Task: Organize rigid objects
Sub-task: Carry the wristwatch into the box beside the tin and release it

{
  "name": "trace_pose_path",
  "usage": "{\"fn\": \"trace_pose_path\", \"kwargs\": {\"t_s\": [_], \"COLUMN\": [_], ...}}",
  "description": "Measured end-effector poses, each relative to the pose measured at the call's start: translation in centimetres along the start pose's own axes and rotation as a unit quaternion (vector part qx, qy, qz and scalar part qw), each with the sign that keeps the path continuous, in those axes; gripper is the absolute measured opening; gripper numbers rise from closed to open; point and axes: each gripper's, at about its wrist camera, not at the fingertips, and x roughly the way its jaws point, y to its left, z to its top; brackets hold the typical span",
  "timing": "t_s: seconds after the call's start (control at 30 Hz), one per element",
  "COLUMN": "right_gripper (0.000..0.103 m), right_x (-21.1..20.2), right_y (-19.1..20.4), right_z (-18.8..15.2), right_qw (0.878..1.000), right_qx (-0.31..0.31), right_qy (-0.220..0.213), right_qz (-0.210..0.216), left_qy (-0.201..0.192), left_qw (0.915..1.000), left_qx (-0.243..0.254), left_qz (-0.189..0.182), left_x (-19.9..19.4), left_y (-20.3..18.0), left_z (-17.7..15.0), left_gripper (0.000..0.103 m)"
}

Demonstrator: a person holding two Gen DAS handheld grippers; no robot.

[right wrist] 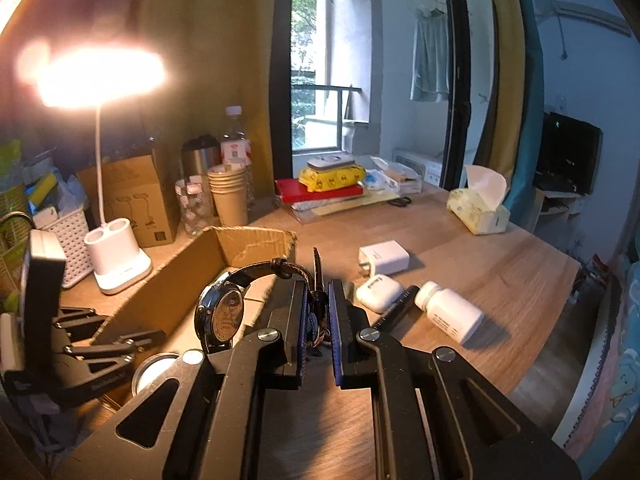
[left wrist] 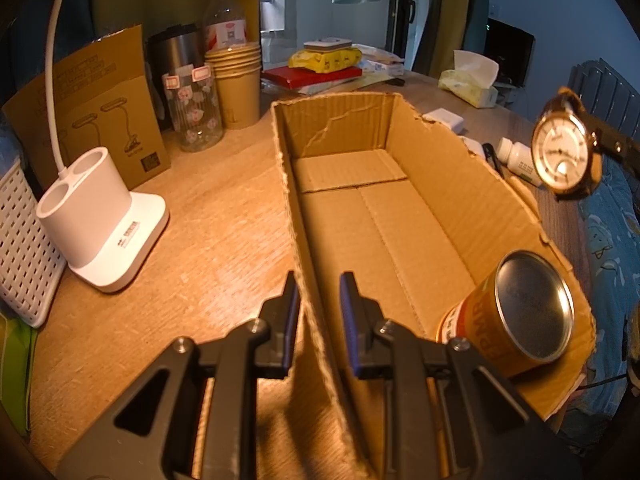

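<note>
The right gripper (right wrist: 318, 312) clamps the strap of a wristwatch (right wrist: 221, 316), holding it in the air above the open cardboard box (left wrist: 400, 216) on the wooden desk (left wrist: 224, 216); the left gripper (left wrist: 320, 320) straddles the box's near wall, jaws narrowly parted, while a tin can (left wrist: 516, 312) lies inside at the near right corner

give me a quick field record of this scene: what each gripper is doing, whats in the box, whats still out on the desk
left gripper: straddles the cardboard box left wall, pads not pressed shut on it
right gripper: shut on wristwatch strap, held above the box
in box: tin can on its side, near corner
still on desk: white pill bottle, black pen, earbud case, white charger
backdrop: lit desk lamp
</note>
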Motion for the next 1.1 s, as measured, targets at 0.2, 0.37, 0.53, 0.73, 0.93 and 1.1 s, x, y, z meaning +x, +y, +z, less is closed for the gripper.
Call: {"fn": "trace_pose_path", "kwargs": {"t_s": [0.2, 0.37, 0.53, 0.73, 0.93, 1.1], "right_gripper": [0.010, 0.010, 0.011, 0.011, 0.011, 0.011], "right_x": [0.3, 1.1, 2.4, 4.4, 5.5, 6.2], "right_y": [1.8, 3.3, 4.9, 6.1, 6.8, 7.2], "right_z": [0.7, 0.9, 0.9, 0.1, -0.6, -1.5], "right_qw": [1.000, 0.999, 0.998, 0.996, 0.994, 0.992], "right_qx": [-0.012, -0.020, -0.034, -0.044, -0.059, -0.078], "right_qy": [-0.003, 0.001, 0.008, 0.032, 0.046, 0.064], "right_qz": [0.017, 0.032, 0.053, 0.069, 0.078, 0.083], "left_qy": [-0.001, -0.001, -0.001, 0.000, 0.002, 0.003], "left_qw": [1.0000, 1.0000, 1.0000, 1.0000, 1.0000, 1.0000], "left_qx": [0.000, 0.000, 0.000, 0.000, -0.002, -0.003], "left_qz": [0.000, 0.000, 0.000, -0.001, -0.003, -0.004], "left_x": [-0.1, -0.1, -0.1, -0.1, 0.1, 0.2], "left_y": [0.0, 0.0, 0.0, 0.0, 0.0, 0.0], "left_z": [0.0, 0.0, 0.0, 0.0, -0.1, -0.1], "left_gripper": [0.020, 0.020, 0.020, 0.020, 0.020, 0.020]}}
